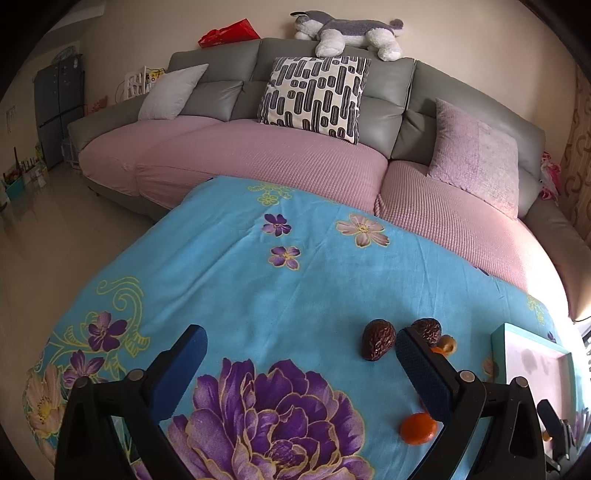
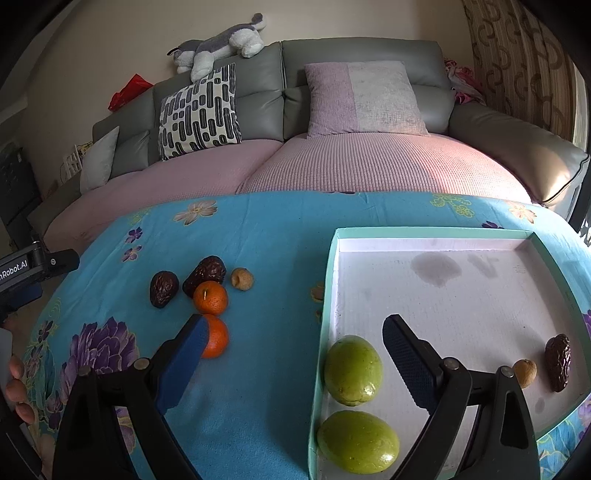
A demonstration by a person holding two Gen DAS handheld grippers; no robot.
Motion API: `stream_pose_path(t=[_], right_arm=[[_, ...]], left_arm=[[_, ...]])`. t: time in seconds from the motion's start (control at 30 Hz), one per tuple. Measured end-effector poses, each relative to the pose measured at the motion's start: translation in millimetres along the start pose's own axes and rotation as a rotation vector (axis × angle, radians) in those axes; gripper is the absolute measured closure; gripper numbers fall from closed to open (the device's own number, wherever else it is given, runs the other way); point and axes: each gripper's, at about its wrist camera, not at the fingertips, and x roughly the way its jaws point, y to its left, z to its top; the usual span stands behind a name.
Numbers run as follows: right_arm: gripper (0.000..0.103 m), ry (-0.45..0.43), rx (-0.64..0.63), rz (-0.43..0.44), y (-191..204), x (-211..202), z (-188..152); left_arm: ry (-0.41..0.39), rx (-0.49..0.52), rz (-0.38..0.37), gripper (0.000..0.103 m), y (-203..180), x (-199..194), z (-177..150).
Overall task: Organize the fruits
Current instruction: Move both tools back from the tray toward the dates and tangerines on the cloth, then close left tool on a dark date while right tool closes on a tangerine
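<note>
two smooth green oval fruits [image 2: 352, 370] are lying at the near left corner of the shallow white tray with a mint-green rim [image 2: 328, 280], one just behind the other; a wrinkled dark brown date [image 2: 558, 362] and a small tan round fruit [image 2: 524, 373] are sitting near each other at the tray's right side. outside the tray, on the turquoise cloth with purple flowers [image 2: 266, 258], two small orange mandarins [image 2: 210, 297] are lying close together, with two more dark brown dates [image 2: 164, 288] and another small tan fruit [image 2: 242, 278] just beyond them.

the right gripper [image 2: 295, 334] is hovering with its blue-padded fingers spread wide, holding nothing, one finger over the nearer mandarin and the other over the tray. the left gripper [image 1: 301, 345] is likewise standing wide open and empty above the cloth, its right finger partly covering the loose fruits. part of a hand [image 2: 16, 384] is showing at the right view's left edge. behind the table, a grey sofa with pink seat covers [image 1: 258, 162] is carrying cushions and a grey-and-white plush dog [image 1: 347, 33].
</note>
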Motion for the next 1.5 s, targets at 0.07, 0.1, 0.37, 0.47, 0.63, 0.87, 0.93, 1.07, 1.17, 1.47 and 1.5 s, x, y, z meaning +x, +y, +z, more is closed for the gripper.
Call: stream_pose_path(t=[0.07, 0.1, 0.37, 0.47, 0.63, 0.87, 0.93, 1.07, 1.17, 1.47, 1.5], right_arm=[[0.008, 0.006, -0.003, 0.007, 6, 3, -1], [0.008, 0.009, -0.005, 0.012, 9, 4, -1], [0.008, 0.018, -0.043, 0.015, 22, 5, -4], [0.008, 0.027, -0.045, 0.017, 22, 6, -4], [0.008, 0.030, -0.066, 0.003, 22, 7, 0], [0.019, 0.069, -0.046, 0.038, 19, 20, 8], [0.020, 0.075, -0.037, 0.056, 22, 25, 12], [0.028, 0.103, -0.025, 0.112, 30, 39, 17], [0.032, 0.129, -0.036, 0.130, 36, 49, 15], [0.038, 0.205, -0.020, 0.171, 39, 67, 6], [0.039, 0.209, -0.020, 0.176, 40, 67, 6]], left_arm=[[0.004, -0.005, -0.005, 0.000, 3, 1, 0], [0.006, -0.007, -0.007, 0.000, 4, 1, 0], [0.045, 0.005, -0.031, 0.000, 0, 13, 0], [0.069, 0.013, -0.044, 0.000, -5, 20, -2], [0.088, -0.015, -0.061, 0.001, -6, 28, -3], [0.129, -0.019, -0.113, 0.009, -14, 46, -2], [0.144, -0.016, -0.120, 0.012, -17, 53, -2], [0.160, -0.007, -0.136, 0.019, -23, 65, 1], [0.173, 0.021, -0.143, 0.023, -31, 75, 2], [0.227, 0.084, -0.183, 0.039, -57, 99, -7], [0.231, 0.087, -0.182, 0.042, -58, 101, -9]])
